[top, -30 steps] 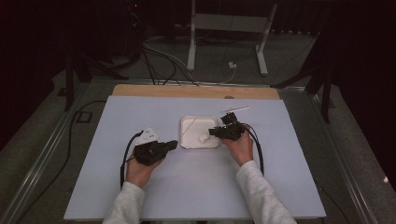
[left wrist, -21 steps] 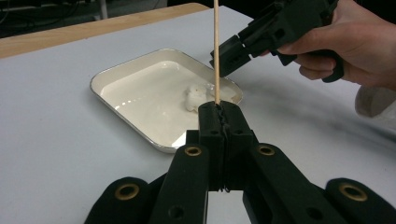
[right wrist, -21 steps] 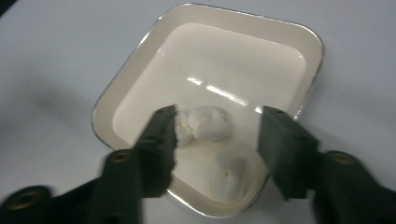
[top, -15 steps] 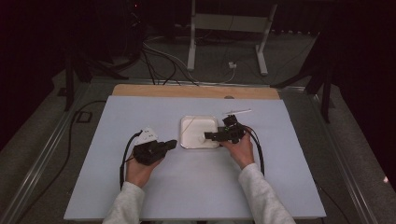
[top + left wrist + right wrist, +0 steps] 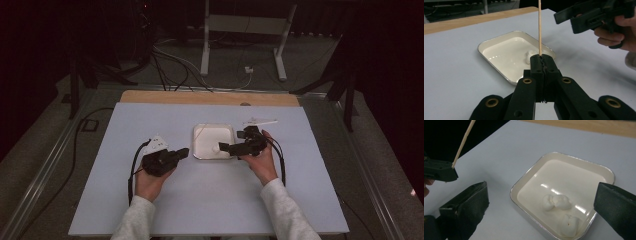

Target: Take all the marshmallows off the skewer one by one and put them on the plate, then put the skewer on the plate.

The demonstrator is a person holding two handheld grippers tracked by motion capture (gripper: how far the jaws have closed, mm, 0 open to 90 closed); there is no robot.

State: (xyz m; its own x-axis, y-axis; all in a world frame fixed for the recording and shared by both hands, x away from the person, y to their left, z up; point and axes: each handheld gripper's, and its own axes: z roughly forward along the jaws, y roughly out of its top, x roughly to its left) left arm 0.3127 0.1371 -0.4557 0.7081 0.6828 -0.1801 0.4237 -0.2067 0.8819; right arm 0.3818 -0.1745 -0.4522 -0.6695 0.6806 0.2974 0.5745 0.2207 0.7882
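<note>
The wooden skewer point(image 5: 539, 27) is cut off by the top edge in the left gripper view. In the high view the marshmallows point(image 5: 215, 148) are too small to count, and the white thing point(image 5: 257, 120) right of centre cannot be identified.

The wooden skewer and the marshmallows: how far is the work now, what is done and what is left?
Done: the left gripper is shut on the wooden skewer, held upright. In hand: the right gripper, whose jaws have just been opening, hangs empty over the tray. Left: three marshmallows lie loose in the tray, and the visible part of the skewer is bare, so picking and threading are not yet done.
</note>
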